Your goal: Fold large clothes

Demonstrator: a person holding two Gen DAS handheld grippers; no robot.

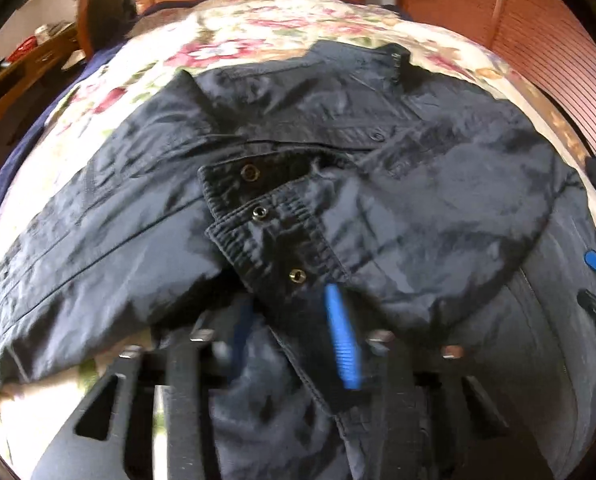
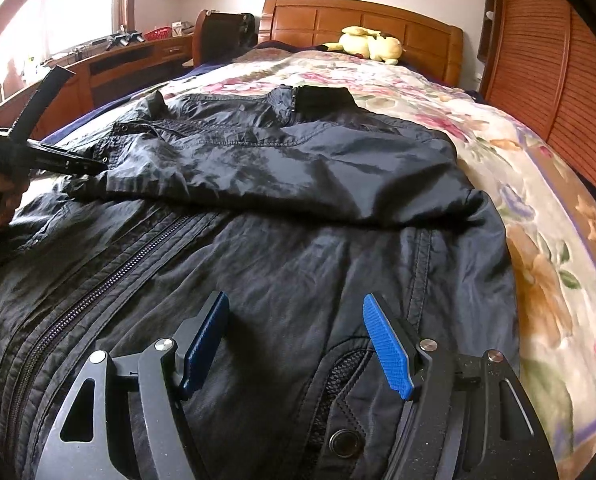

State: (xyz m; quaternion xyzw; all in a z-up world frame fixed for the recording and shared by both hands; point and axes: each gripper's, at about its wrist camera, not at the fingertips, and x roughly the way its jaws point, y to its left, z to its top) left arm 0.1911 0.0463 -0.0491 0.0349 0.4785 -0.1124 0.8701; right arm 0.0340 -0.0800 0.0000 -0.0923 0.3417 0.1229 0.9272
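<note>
we judge the dark shiny nylon jacket (image 2: 298,264) on the flowered bed (image 2: 478,136) light, limp and slippery; take its ribbed cuff (image 1: 274,236). our left gripper (image 1: 294,336) fingers are narrowed around it, pinch uncertain; right gripper (image 2: 298,344) fingers gape, empty.

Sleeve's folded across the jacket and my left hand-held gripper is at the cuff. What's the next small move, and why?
Probably open the left hand-held gripper and draw it back. The sleeve already lies across the jacket body, with its snap cuff between the pads. The right hand-held gripper is open over the hem, holding nothing.
</note>
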